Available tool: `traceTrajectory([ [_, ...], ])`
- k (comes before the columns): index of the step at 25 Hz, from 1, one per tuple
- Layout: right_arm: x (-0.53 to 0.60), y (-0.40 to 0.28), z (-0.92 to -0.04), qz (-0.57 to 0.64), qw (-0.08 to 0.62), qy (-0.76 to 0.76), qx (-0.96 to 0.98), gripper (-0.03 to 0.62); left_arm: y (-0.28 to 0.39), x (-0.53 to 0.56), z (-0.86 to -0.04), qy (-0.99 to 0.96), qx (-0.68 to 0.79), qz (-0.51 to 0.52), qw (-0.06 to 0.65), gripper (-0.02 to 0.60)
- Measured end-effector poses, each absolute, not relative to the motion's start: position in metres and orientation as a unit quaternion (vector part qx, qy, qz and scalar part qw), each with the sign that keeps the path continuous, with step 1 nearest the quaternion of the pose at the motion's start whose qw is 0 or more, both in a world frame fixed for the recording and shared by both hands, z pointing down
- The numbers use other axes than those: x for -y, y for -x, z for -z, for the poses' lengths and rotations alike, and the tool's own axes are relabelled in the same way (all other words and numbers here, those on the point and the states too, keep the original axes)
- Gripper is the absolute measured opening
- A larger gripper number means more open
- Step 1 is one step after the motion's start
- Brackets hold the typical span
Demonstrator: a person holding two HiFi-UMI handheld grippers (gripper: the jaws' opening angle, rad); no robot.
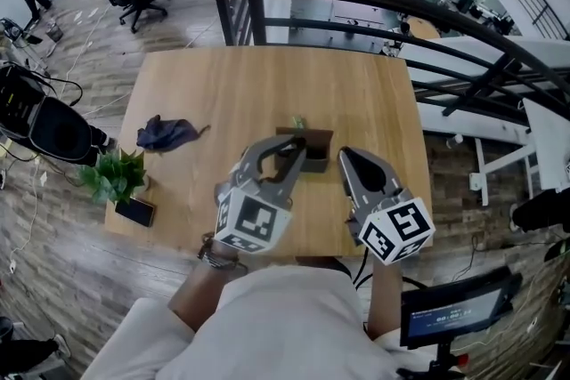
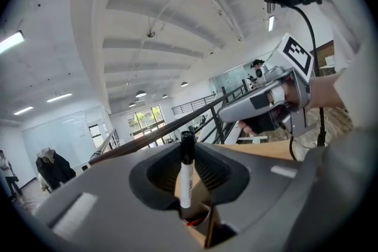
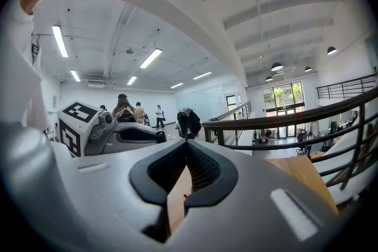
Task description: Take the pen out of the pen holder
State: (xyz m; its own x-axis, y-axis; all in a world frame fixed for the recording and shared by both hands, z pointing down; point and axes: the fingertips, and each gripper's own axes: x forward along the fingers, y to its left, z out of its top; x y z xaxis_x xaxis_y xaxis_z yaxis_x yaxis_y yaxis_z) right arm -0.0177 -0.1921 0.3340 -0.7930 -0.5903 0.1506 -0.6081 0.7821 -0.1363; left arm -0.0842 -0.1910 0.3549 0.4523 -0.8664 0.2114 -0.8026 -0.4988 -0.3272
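The left tool [image 2: 185, 146] had its two grey jaws pressed against a white pen with a black cap [image 2: 185, 183], which stood upright between the ribbed black pads. The cap rose just above the jaw tips. The lower end of the barrel dipped into the brown box-shaped pen holder [image 2: 199, 230] directly below the jaws. A small red item [image 2: 192, 222] lay inside that holder; what it was could not be made out. In the head view the holder sat near the middle of the light wooden surface [image 1: 223, 84], with the left tool reaching into it from the near side. The right tool [image 1: 344, 156] hung just to the right of the holder, apart from it, with its jaws pressed together and nothing between them. The right gripper view showed only a sliver of wood through the narrow gap behind its tips. Farther left on the surface lay a crumpled dark blue cloth [image 1: 165, 133], well apart from the holder. At the near left corner stood a small green leafy plant [image 1: 114, 175] with a flat dark phone-like slab [image 1: 134, 211] just beside it. A dark curved railing [image 1: 374, 0] ran beyond the far edge.
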Motion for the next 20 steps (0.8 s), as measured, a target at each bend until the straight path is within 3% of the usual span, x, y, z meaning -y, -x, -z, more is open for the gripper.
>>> traceTrajectory([
  [8,0.1894,0.0244,-0.3339,-0.057,0.078,-0.318,0.943,0.0,0.0871,0.189,-0.3565,0.847,-0.492,0.18,0.088,0.066],
  [20,0.1908,0.0162,-0.3297,-0.073,0.056,-0.326,0.941,0.0,0.0829,0.1885,-0.3527,0.847,-0.493,0.177,0.092,0.066],
])
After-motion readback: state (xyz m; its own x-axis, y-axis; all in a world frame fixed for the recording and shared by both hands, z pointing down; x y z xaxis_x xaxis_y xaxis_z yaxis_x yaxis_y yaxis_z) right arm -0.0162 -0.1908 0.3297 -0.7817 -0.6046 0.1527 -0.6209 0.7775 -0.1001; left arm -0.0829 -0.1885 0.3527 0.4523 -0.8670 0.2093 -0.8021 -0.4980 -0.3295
